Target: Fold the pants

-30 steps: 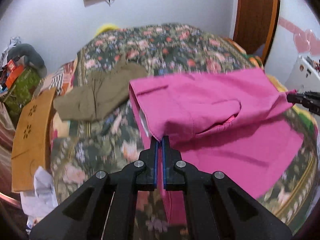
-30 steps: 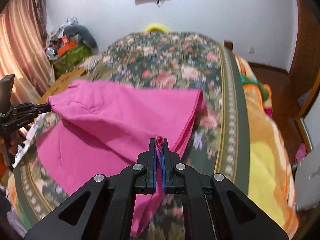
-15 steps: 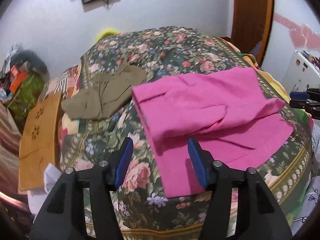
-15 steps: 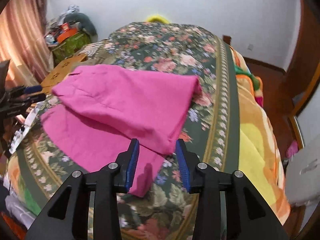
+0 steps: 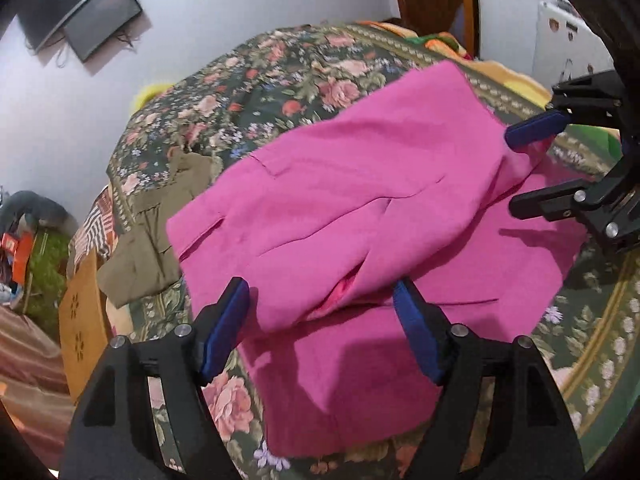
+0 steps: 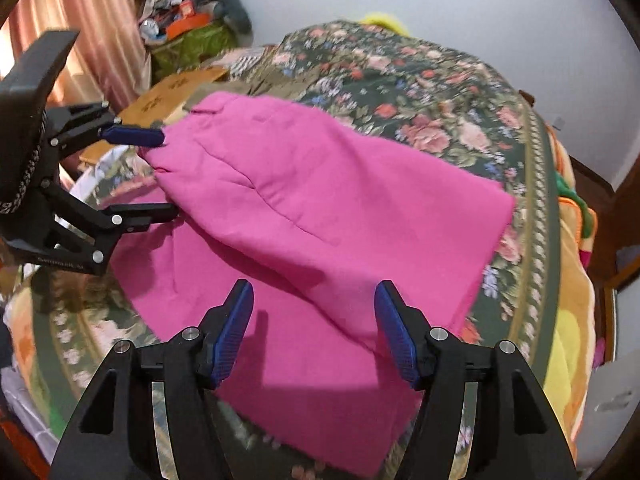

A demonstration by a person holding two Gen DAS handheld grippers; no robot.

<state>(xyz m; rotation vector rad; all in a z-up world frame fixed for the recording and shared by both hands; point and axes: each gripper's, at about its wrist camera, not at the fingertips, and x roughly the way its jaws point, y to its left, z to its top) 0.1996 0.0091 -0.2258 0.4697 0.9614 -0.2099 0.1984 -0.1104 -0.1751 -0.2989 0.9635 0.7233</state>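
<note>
1. The pink pants (image 5: 360,208) lie folded over on the flowered bed (image 5: 280,72).
2. The left hand-held gripper (image 5: 320,320) has just been opening; its jaws stand apart, gripping nothing.
3. The right hand-held gripper (image 6: 314,320) likewise has just spread, pants released.

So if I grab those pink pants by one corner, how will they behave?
The pink pants would likely hang limp: they crease and sag over the floral bedspread. Probably light, thin cloth. Lifting one corner may undo the fold, since the layers lie loose.
</note>
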